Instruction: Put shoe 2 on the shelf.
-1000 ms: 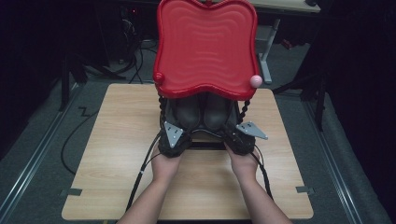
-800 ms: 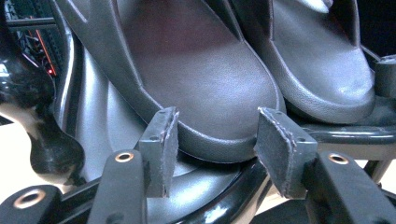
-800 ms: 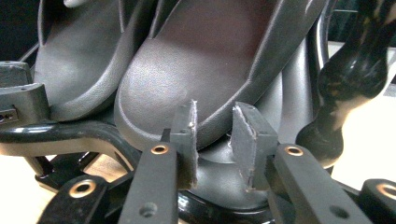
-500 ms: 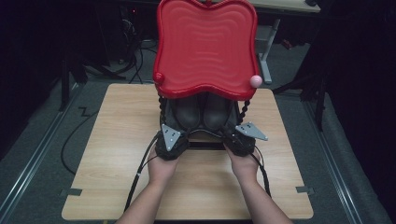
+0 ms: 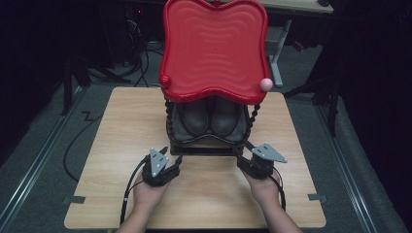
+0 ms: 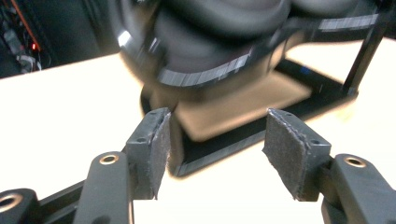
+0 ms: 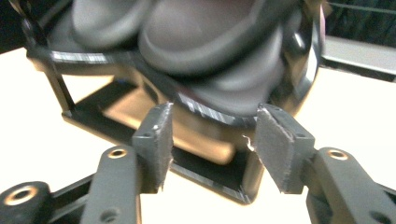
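Shoe rack [image 5: 209, 145], a black 2-level stand with twisted posts, sits at the middle of the bench [image 5: 121, 126], nearer the far edge than the near one. A red tray [image 5: 214, 48] with a wavy rim forms its top, with a pink ball [image 5: 265, 84] on the tray's right front corner and a red ball [image 5: 165, 80] on the left front corner. Under the tray, 2 dark boots [image 5: 212, 116] stand side by side on the curved middle shelf, toes toward the near edge.

Left tool [image 5: 171, 165] is just off the rack's left front corner, jaws wide apart and holding nothing; in the left gripper view the grey pads [image 6: 161, 149] frame the black base corner without touching it. Right tool [image 5: 244, 162] is at the right front corner, jaws likewise wide and empty; in the right gripper view its pads [image 7: 273, 147] straddle the base corner.

No brand, label or writing can be read on the rack, boots or tray.
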A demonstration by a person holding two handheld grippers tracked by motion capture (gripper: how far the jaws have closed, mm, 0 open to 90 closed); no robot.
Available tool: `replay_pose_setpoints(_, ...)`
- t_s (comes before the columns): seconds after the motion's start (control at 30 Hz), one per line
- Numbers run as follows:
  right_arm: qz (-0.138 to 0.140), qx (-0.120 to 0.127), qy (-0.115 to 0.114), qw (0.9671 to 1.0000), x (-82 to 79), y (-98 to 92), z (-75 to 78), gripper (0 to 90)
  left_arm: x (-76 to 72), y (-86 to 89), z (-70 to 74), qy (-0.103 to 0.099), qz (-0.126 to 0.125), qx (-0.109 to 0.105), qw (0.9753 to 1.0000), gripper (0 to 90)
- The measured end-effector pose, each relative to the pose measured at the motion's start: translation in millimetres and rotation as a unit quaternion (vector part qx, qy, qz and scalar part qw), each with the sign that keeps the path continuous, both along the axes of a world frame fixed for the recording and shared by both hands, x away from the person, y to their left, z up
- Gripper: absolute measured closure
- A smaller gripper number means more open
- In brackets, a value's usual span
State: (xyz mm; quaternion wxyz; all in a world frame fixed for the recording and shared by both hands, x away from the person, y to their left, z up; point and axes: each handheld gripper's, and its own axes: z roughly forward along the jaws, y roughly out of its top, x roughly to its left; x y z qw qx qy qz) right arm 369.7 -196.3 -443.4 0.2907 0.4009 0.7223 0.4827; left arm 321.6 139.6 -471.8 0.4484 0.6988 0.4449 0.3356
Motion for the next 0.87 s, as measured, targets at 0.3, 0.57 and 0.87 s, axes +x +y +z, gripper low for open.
replay_pose_setpoints(0.3,-0.03,-0.024,0.027,0.9989,-21.7,-59.9,-22.4,31.7,-37.8,78.0,-13.9,0.041,0.056,0.019,0.9974,32.1)
replay_pose_setpoints(0.57,-0.121,-0.012,0.031,0.992,-30.4,-111.2,-34.6,15.7,-45.0,110.9,-17.8,0.033,0.078,-0.014,0.9963,28.5)
replay_pose_setpoints(0.87,-0.129,-0.019,0.05,0.9901,-25.7,-110.0,-43.8,15.4,-45.1,107.4,-21.3,0.035,0.07,0.003,0.997,28.2)
